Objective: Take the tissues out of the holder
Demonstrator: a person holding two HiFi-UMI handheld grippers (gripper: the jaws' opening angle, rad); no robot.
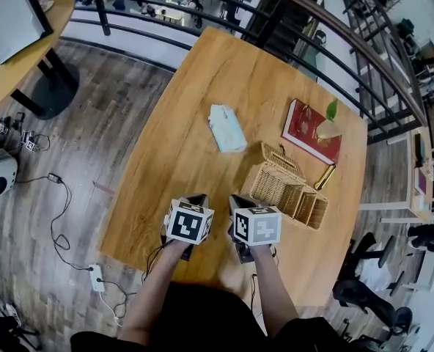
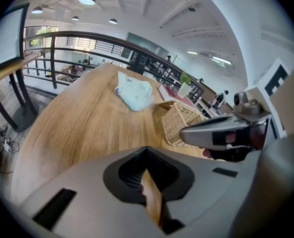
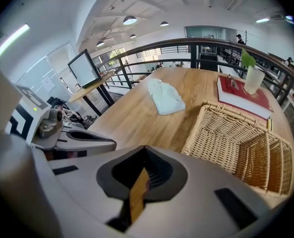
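One pack of tissues out, both grippers empty

One pale-blue soft pack of tissues (image 1: 226, 129) lies flat on the bare wooden table (image 1: 202, 79), at about 11 o'clock from the woven wicker holder (image 1: 283, 185) and apart from it. The holder's hinged lid stands open and its inside looks empty, so the task seems done. At about 7 o'clock from the holder, near the table's front edge, the left gripper (image 1: 199, 198) and right gripper (image 1: 237, 199) sit side by side, each with its jaws pressed together on nothing. The right one is just beside the holder's near wall. A careless swing there would likely shove the light basket towards the brass-coloured tube (image 1: 325, 176) and the red book (image 1: 305, 127) at 1 o'clock, or drop the lid shut.
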